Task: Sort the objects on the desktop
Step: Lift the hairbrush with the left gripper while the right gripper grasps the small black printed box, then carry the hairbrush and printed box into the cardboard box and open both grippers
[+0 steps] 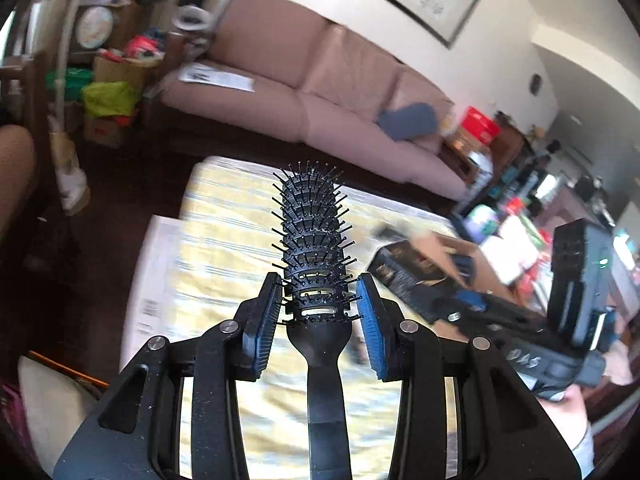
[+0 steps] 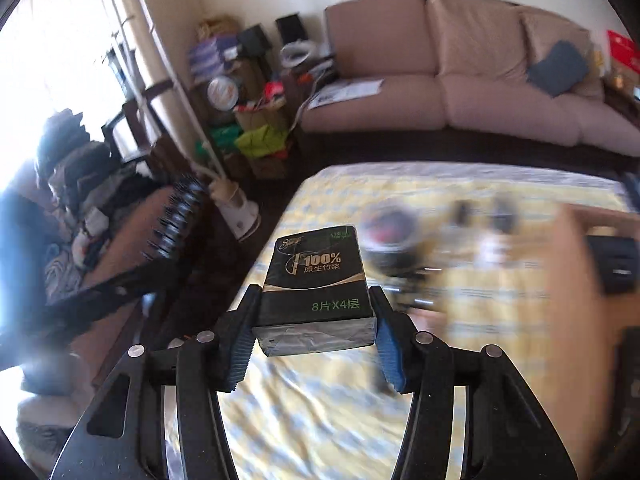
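Observation:
In the left wrist view my left gripper (image 1: 320, 280) is shut on a black vented hairbrush (image 1: 312, 220). Its blue pads press the lower bristles, the bristled head points forward and the handle runs back between the fingers. It hangs above the yellow striped tablecloth (image 1: 224, 240). In the right wrist view my right gripper (image 2: 314, 296) is shut on a black pack of tissues (image 2: 316, 280) with green and white print, lifted off the cloth (image 2: 320, 420). The hairbrush (image 2: 176, 220) shows at the left of that view. The right gripper (image 1: 468, 280) appears at the right of the left wrist view.
A cardboard box (image 2: 576, 264) stands at the table's right with dark items by it. A blurred round dark object (image 2: 388, 240) and small dark things lie mid-table. A pink sofa (image 1: 320, 80) runs behind, with clutter and a floor lamp (image 2: 236, 208) at the left.

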`<state>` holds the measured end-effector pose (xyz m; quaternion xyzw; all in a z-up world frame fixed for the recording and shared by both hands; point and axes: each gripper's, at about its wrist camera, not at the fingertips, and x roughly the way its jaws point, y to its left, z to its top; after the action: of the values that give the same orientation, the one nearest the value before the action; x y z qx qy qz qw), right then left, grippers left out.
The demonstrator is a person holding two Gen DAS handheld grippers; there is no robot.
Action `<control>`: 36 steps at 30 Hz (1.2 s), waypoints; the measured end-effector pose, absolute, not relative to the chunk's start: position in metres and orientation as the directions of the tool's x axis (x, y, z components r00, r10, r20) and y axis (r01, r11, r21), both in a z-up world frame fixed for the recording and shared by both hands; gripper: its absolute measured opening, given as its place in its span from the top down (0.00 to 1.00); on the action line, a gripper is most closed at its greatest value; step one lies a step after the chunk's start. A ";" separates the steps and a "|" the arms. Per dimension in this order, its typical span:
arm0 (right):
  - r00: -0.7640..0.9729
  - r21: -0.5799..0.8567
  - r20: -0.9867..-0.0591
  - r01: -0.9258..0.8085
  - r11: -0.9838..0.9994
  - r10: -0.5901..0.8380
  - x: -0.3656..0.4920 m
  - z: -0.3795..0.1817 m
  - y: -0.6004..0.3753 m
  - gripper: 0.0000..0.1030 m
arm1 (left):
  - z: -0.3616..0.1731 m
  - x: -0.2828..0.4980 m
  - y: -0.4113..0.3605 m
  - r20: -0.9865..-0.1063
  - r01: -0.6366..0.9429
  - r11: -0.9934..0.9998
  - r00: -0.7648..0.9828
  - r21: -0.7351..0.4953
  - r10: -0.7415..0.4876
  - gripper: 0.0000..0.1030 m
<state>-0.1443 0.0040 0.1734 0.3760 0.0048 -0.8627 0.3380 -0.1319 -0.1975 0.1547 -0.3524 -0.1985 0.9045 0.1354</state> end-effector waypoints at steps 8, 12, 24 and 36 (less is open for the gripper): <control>-0.619 0.203 -0.651 0.415 -0.887 -0.439 -0.147 0.196 0.181 0.47 | 0.201 -0.146 -0.014 -0.582 -0.272 -0.842 -0.624 -0.465 0.523 0.65; -0.639 0.255 -0.639 0.348 -0.902 -0.427 -0.145 0.186 0.252 0.47 | 0.198 -0.165 0.080 -0.620 -0.287 -0.843 -0.577 -0.456 0.532 0.65; -0.608 0.327 -0.653 0.312 -0.892 -0.452 -0.161 0.136 0.334 0.47 | 0.121 -0.201 0.190 -0.747 -0.136 -0.934 -0.567 -0.331 0.347 0.66; -0.583 0.361 -0.655 0.316 -0.877 -0.480 -0.172 0.113 0.344 0.47 | 0.103 -0.202 0.207 -0.798 -0.058 -0.980 -0.571 -0.192 0.191 0.49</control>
<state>-0.1723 0.3436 0.1133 0.3969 -0.1029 -0.8838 0.2252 -0.2015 0.2069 0.1030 -0.4575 -0.0724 0.8834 0.0705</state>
